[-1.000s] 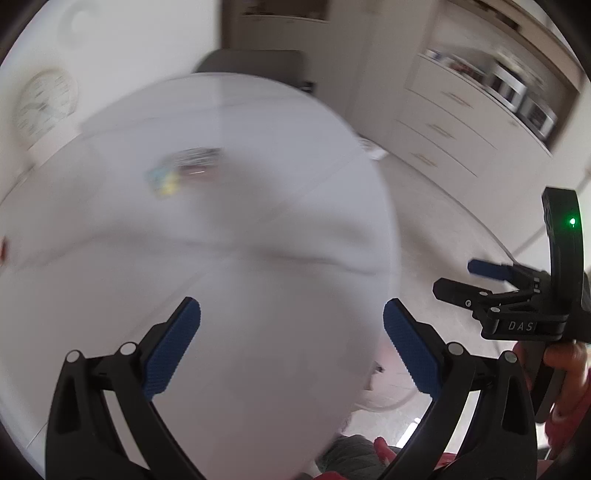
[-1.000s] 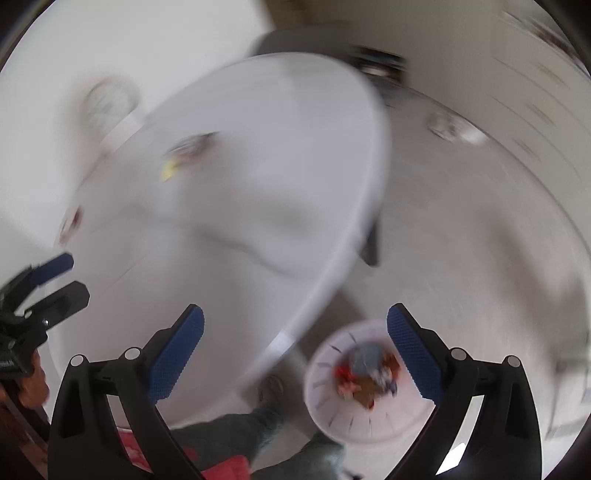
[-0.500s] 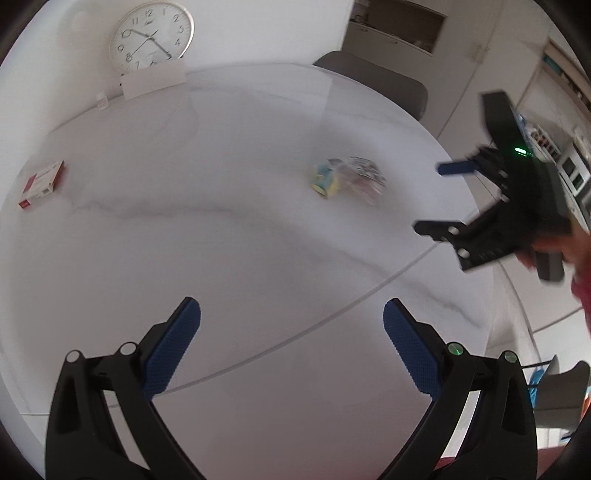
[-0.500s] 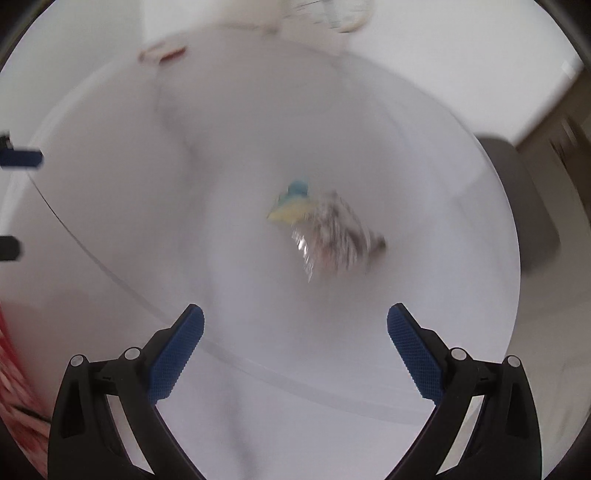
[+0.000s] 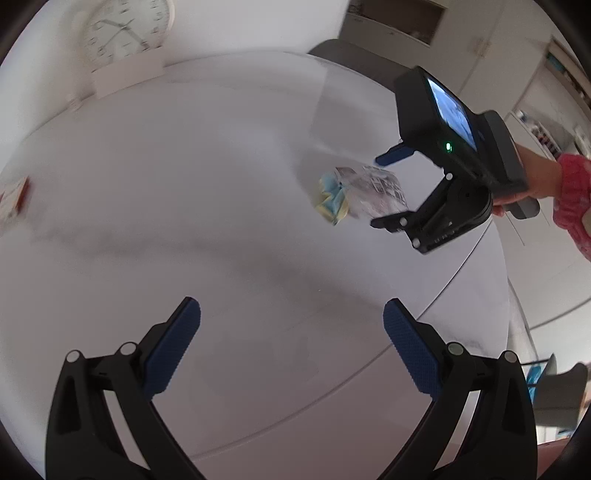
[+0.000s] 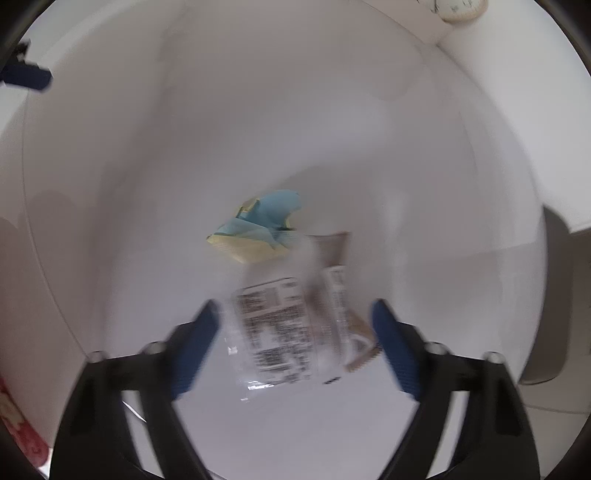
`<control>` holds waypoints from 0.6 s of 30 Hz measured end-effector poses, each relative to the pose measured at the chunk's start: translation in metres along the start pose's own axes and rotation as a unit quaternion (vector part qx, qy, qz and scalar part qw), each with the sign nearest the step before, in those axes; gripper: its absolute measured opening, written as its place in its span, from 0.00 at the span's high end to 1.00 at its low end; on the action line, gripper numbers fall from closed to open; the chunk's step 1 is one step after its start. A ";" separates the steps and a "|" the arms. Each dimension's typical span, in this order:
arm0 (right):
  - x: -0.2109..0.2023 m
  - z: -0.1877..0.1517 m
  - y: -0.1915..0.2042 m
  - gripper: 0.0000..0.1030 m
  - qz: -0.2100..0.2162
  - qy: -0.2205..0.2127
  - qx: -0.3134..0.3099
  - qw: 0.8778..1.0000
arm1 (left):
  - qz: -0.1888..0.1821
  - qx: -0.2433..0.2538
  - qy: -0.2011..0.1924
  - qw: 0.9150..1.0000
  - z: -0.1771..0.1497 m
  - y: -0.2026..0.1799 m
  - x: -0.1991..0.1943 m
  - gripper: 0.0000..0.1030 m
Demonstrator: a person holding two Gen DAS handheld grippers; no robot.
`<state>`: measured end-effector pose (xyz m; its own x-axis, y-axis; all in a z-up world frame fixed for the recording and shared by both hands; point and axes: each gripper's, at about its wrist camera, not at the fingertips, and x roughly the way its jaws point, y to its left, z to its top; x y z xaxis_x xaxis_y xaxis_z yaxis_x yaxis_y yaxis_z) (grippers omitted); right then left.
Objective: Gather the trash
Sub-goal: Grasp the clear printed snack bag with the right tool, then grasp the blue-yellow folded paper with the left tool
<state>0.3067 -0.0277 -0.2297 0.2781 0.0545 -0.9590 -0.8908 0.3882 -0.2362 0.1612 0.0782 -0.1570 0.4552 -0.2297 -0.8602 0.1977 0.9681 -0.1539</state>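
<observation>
On the white round table (image 5: 184, 184) lies a clear plastic wrapper (image 5: 373, 192) with printed labels, and a crumpled blue and yellow paper (image 5: 332, 199) touches it. My right gripper (image 6: 295, 325) points down over the wrapper (image 6: 280, 325). Its jaws are closing with the wrapper between them, and the pads stand at its edges without clearly pressing it. The paper (image 6: 258, 229) lies just beyond the fingertips. My left gripper (image 5: 291, 332) is open above bare table, nearer the front edge, with nothing between its fingers. A hand (image 5: 532, 181) in a red sleeve carries the right gripper (image 5: 388, 190).
A wall clock (image 5: 125, 33) hangs behind the table above a white card. A red and white box (image 5: 14, 199) sits at the table's far left. A grey chair (image 5: 332, 48) stands at the far side, and cabinets line the right.
The right gripper swung over the table, dropped onto the wrapper, and its jaws narrowed around it. The left gripper moved sideways, so the trash now sits further right in its view.
</observation>
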 end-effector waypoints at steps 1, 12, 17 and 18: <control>-0.001 -0.002 -0.005 0.37 0.009 -0.001 0.012 1.000 | -0.002 0.006 0.000 1.000 0.005 -0.002 0.005 0.08; -0.050 -0.067 -0.045 0.44 0.040 -0.072 0.227 0.970 | -0.002 0.040 0.014 0.999 0.061 -0.037 0.077 0.08; -0.071 -0.109 -0.047 0.44 0.037 -0.103 0.312 0.944 | 0.018 0.026 0.024 0.999 0.077 -0.045 0.109 0.18; -0.074 -0.112 -0.050 0.44 0.040 -0.107 0.324 0.939 | 0.025 0.026 0.026 0.999 0.079 -0.046 0.114 0.23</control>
<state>0.2905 -0.1547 -0.1640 0.3474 0.2633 -0.9000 -0.5245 0.8502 0.0463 0.2726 0.0000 -0.2095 0.4202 -0.1734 -0.8907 0.2200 0.9717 -0.0854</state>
